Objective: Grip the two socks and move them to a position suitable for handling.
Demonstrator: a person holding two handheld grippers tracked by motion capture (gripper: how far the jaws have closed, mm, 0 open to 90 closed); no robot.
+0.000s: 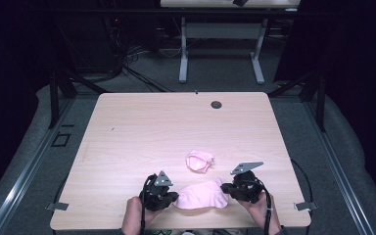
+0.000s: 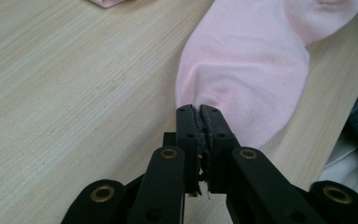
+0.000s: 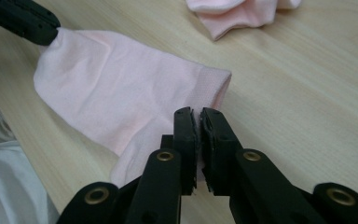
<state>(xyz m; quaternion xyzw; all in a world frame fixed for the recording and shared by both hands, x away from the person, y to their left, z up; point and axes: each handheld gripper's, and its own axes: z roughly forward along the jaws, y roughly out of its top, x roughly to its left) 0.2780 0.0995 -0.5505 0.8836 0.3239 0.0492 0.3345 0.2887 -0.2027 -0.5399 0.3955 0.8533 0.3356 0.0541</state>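
Now the pink sock [image 1: 200, 195] lies at six o'clock on the worktop [image 1: 142, 132], left claw [image 2: 198, 110] and right claw [image 3: 199, 112] each pinching an end; soft, light, limp, best gripped by its edges.

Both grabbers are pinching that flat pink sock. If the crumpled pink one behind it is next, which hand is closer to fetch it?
Probably the right. The right gripper sits nearer the crumpled sock than the left gripper. Both are clamped on the flat sock, so it would have to let go first.
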